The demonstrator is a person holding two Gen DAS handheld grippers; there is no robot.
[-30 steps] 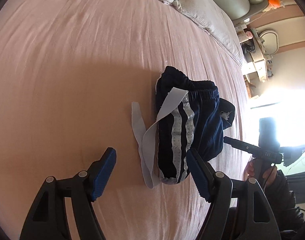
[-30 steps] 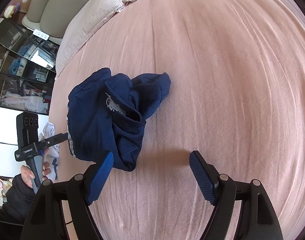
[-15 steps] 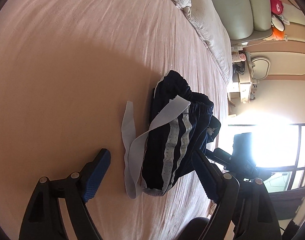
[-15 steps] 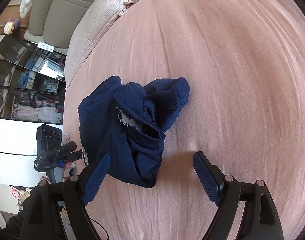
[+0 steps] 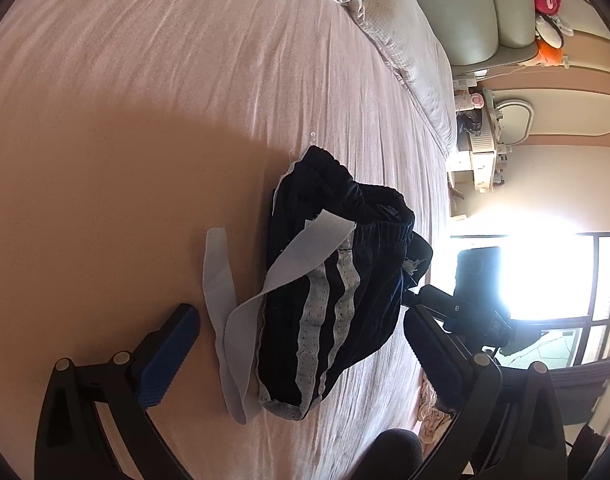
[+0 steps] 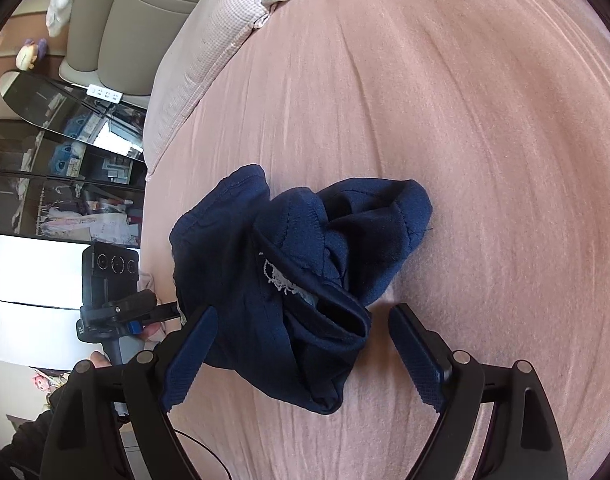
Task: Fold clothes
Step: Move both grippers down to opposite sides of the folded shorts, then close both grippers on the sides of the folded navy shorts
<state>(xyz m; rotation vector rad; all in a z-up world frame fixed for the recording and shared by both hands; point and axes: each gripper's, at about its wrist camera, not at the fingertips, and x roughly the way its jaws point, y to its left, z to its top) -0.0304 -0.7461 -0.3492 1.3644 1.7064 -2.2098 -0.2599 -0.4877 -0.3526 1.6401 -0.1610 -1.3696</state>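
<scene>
We see no box, basket or drawer here, only a crumpled pair of navy shorts (image 5: 337,288) lying loose on the pink bedsheet (image 5: 145,120). In the left wrist view the shorts show white side stripes, and a pale grey strip of fabric (image 5: 229,320) trails off them toward 8 o'clock.

Our left gripper (image 5: 301,344) has just been opening and stands wide, the lower end of the shorts between its blue pads (image 5: 169,352) without contact. Our right gripper (image 6: 301,352) has also been opening and is wide, straddling the near folds of the shorts (image 6: 289,280); we cannot tell whether its left pad brushes the cloth.

A textured pillow (image 5: 401,40) lies at 1 o'clock, with a padded headboard (image 5: 469,4) beyond. A bright window (image 5: 545,276) glares at 3 o'clock. The bed edge runs just beyond the shorts; open sheet spreads from 9 to 12 o'clock.
</scene>
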